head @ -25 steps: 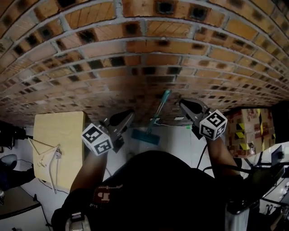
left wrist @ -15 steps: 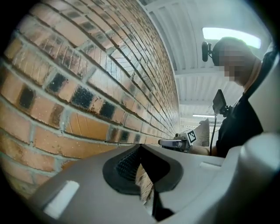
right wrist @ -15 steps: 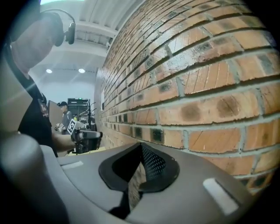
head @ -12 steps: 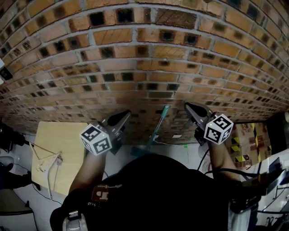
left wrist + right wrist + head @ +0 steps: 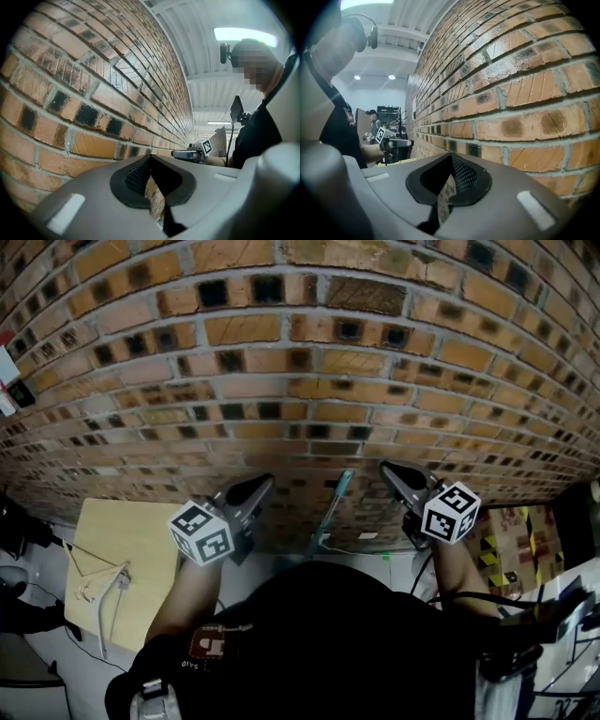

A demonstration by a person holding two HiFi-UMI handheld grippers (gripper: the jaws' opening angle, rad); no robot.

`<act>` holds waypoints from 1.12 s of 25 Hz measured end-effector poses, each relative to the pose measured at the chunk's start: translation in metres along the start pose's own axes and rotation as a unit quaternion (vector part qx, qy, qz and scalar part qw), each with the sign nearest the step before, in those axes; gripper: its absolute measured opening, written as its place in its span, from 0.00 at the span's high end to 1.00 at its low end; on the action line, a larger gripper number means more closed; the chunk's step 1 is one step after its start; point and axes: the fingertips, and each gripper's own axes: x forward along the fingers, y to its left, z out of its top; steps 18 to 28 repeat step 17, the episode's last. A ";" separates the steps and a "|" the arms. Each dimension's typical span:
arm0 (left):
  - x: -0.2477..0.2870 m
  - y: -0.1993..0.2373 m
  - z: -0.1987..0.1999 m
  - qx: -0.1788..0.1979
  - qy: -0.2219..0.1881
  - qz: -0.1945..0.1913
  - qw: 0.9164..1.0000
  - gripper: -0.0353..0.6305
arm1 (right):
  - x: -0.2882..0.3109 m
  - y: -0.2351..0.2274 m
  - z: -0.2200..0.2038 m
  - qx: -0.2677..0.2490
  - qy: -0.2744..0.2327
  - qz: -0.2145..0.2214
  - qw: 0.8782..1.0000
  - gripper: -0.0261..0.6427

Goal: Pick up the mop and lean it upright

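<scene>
At centre frame, against brick wall (image 5: 300,352), leaning upright: mop (image 5: 335,504). Either side, apart from it: left gripper (image 5: 265,480), right gripper (image 5: 384,466), jaws pressed together, empty.

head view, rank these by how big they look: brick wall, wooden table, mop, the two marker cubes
1. brick wall
2. wooden table
3. left marker cube and right marker cube: they look alike, so tied
4. mop: only its thin handle shows

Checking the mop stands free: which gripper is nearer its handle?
The right gripper, shut and empty: the teal mop handle leans on the brick wall just beside it, while the left gripper sits farther off.
</scene>
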 end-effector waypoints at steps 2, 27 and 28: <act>0.000 -0.001 0.000 0.002 0.002 -0.002 1.000 0.94 | 0.001 0.001 0.000 -0.003 0.001 -0.001 1.000 0.94; -0.016 0.014 -0.005 -0.014 -0.008 0.050 0.999 0.94 | 0.039 -0.003 -0.002 -0.020 0.028 0.040 0.999 0.94; -0.016 0.014 -0.005 -0.014 -0.008 0.050 0.999 0.94 | 0.039 -0.003 -0.002 -0.020 0.028 0.040 0.999 0.94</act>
